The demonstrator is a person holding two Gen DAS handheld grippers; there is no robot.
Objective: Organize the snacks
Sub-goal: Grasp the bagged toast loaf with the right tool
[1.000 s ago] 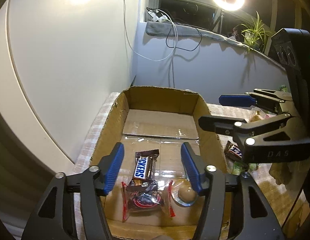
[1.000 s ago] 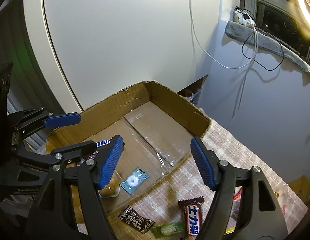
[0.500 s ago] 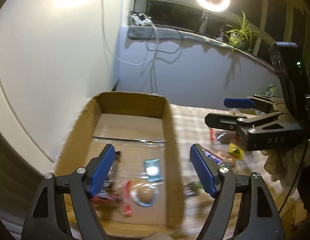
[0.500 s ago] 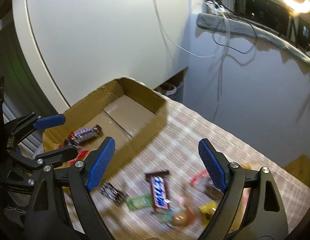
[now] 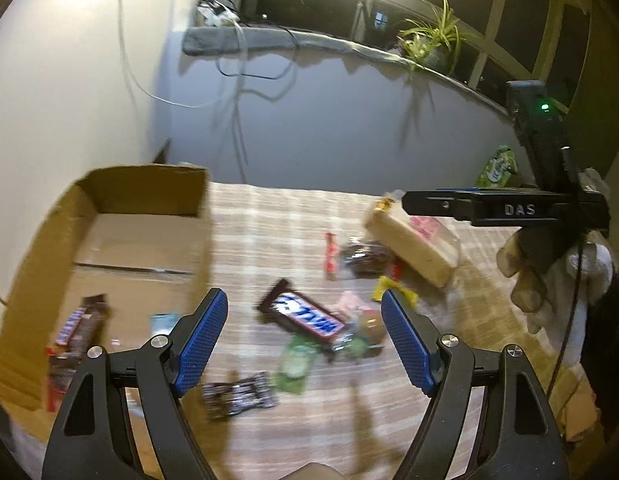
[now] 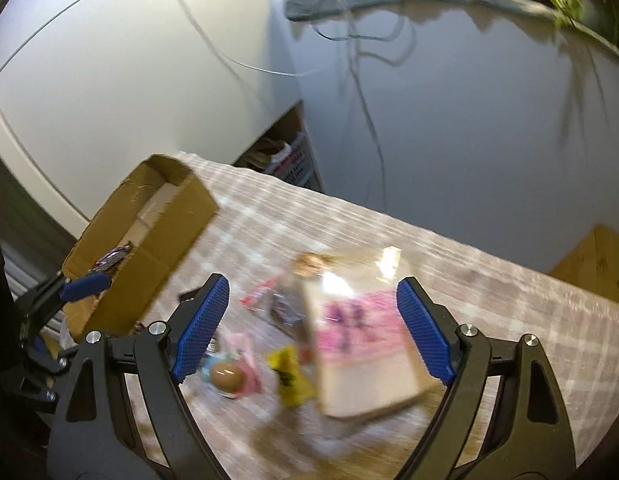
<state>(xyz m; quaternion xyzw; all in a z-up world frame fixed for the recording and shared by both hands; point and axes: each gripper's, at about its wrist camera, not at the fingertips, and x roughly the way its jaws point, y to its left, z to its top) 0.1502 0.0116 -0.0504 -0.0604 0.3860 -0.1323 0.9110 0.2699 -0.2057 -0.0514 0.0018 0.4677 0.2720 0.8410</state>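
— Left wrist view: what sits between the jaws of the left gripper [image 5: 303, 336]?
— Nothing gripped; they gape wide above a dark blue-lettered chocolate bar [image 5: 303, 314] on the checked counter [image 5: 269, 224], brown cardboard box [image 5: 121, 188] leftward.
— And the right gripper [image 6: 313, 326]?
— Equally wide, over a pink-labelled clear packet [image 6: 361, 332].

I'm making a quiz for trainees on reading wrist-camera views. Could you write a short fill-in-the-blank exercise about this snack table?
1. The cardboard box stands at the ___ end of the table in both views.
2. The Milky Way bar lies on the checked ___, outside the box.
3. The left gripper holds ___ between its jaws.
4. The pink-labelled packet lies ahead of the ___ gripper.

Missing words: left; tablecloth; nothing; right
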